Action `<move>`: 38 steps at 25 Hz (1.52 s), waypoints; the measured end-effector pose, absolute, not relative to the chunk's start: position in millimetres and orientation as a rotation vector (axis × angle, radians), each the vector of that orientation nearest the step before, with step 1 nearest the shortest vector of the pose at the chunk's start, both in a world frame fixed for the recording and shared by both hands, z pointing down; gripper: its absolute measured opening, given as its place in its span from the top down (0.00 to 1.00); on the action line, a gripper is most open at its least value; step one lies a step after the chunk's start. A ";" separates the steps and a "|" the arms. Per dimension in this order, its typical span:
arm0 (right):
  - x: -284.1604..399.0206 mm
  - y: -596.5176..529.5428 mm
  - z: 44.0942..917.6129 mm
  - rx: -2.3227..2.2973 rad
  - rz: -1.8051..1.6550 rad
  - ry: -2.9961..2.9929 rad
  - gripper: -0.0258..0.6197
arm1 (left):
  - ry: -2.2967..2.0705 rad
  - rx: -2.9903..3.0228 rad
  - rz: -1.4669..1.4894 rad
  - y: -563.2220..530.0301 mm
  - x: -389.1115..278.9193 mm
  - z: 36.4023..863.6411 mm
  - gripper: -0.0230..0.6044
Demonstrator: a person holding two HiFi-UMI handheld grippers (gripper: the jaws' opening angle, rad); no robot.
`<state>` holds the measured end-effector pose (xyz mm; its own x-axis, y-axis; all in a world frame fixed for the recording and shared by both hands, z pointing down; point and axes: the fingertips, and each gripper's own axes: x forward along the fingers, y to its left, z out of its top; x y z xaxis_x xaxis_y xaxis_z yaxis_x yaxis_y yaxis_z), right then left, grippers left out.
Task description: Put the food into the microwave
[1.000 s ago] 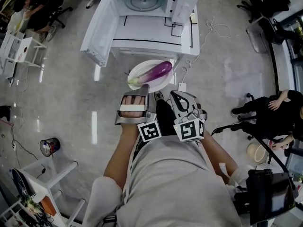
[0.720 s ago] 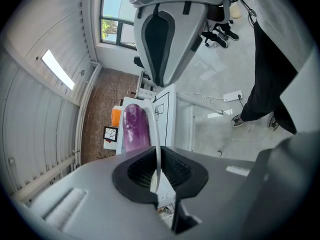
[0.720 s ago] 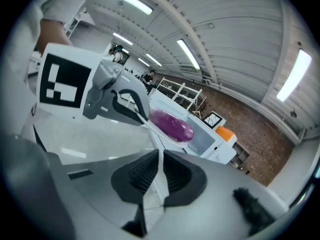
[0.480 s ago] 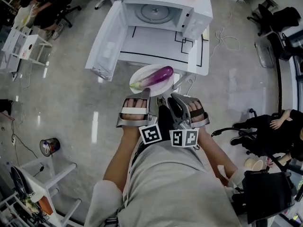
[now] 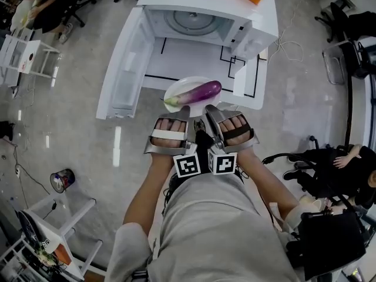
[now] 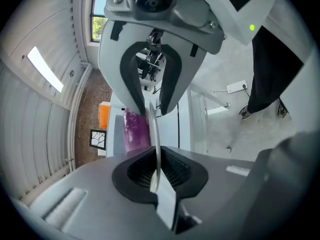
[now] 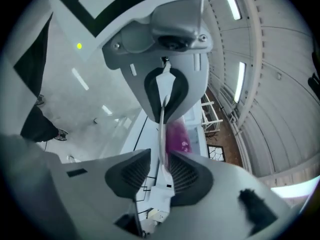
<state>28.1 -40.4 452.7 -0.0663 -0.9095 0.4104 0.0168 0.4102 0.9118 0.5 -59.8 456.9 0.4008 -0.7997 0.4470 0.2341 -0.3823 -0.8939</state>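
Nearest to me, in the lower middle of the head view, both claws sit side by side, reaching to the near rim of the white plate (image 5: 187, 84). The left claw (image 5: 180, 115) is clamped on that rim; its own view shows the thin edge pinched between the pads, which is what carries the plate level. The right claw (image 5: 211, 114) has the same rim between its jaws, but they are opening and one pad stands clear of the edge, so I judge it adds no real hold for now.

The eggplant (image 5: 197, 91) lies across the plate, purple body toward the right of the frame and green stem toward the left, held off the desk with it.

Beyond it is the white desk (image 5: 197, 54) with black outlines. At the top of the frame the microwave (image 5: 235, 25) stands open, its door (image 5: 120, 69) swung out to the left and the turntable (image 5: 191, 19) bare, so the way in looks free. I judge the plate is on approach, not yet inside.
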 end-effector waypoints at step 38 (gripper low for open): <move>89.4 -198.5 493.1 0.886 -0.837 -1.353 0.92 | 0.914 -2.039 -1.284 -109.0 -29.8 499.0 0.95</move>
<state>89.4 -198.5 493.1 0.0474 -0.8965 0.4404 -0.0058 0.4407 0.8977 -29.8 -109.0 499.0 0.3097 -0.7843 0.5375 -0.2510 -0.6127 -0.7494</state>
